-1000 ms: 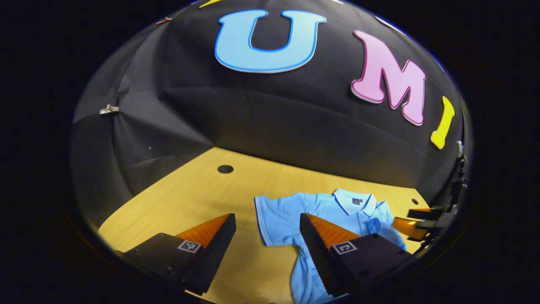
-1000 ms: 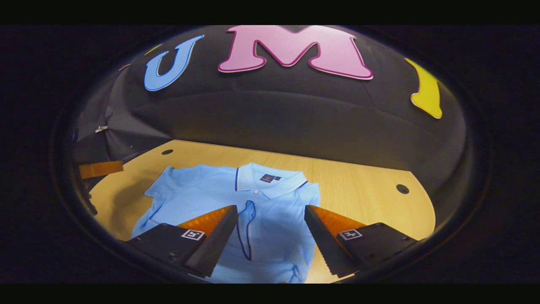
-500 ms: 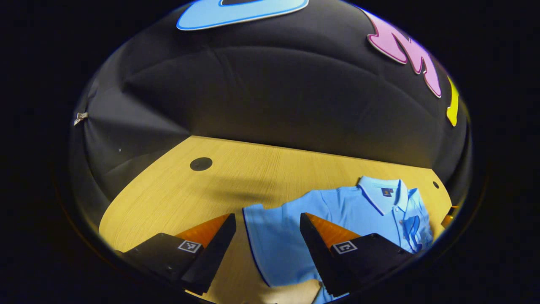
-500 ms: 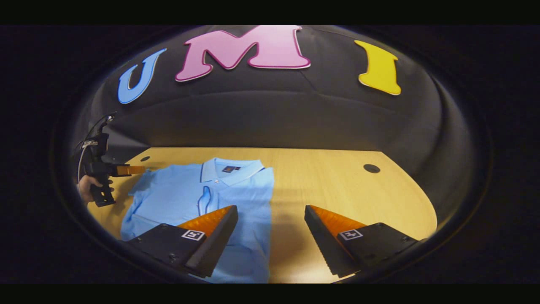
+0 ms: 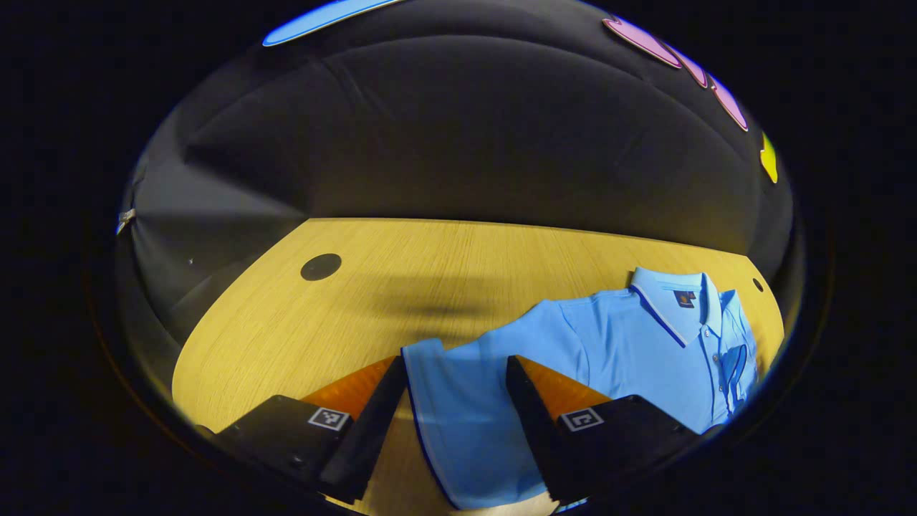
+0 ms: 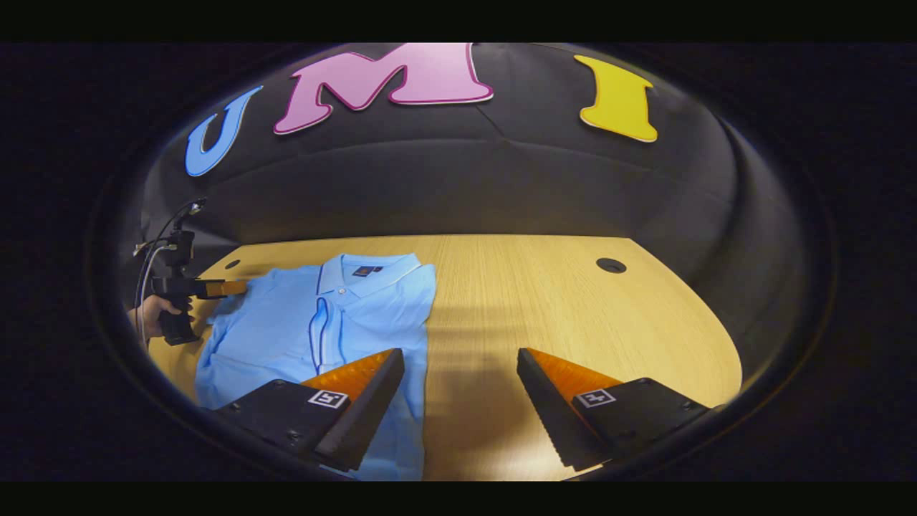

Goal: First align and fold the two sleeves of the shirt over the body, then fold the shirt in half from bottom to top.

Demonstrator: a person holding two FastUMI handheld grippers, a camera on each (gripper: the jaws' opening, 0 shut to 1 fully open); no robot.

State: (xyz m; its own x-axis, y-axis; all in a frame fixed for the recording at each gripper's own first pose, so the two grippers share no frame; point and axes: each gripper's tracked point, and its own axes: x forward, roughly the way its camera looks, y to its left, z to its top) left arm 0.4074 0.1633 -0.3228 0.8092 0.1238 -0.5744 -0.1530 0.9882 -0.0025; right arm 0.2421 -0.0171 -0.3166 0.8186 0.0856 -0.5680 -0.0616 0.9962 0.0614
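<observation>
Currently the light blue short-sleeved polo shirt lies flat, collar away, on the pale wooden table. In the right gripper view its right side ends in a straight folded edge, so that sleeve appears already turned in over the body. The left sleeve is spread outward on the wood.

The left gripper stands with its jaws wide apart, straddling that sleeve near its cuff hem and holding nothing. The right gripper is likewise wide open and empty, poised over bare table just beside the folded edge.

Risk: if the left jaws close on the sleeve too far in from the hem, they may also catch the body layer, and the fold would drag the shirt askew.

Compared with one second ago, the left gripper has advanced onto the sleeve, while the right gripper has shifted off the shirt front towards the bare table.
</observation>
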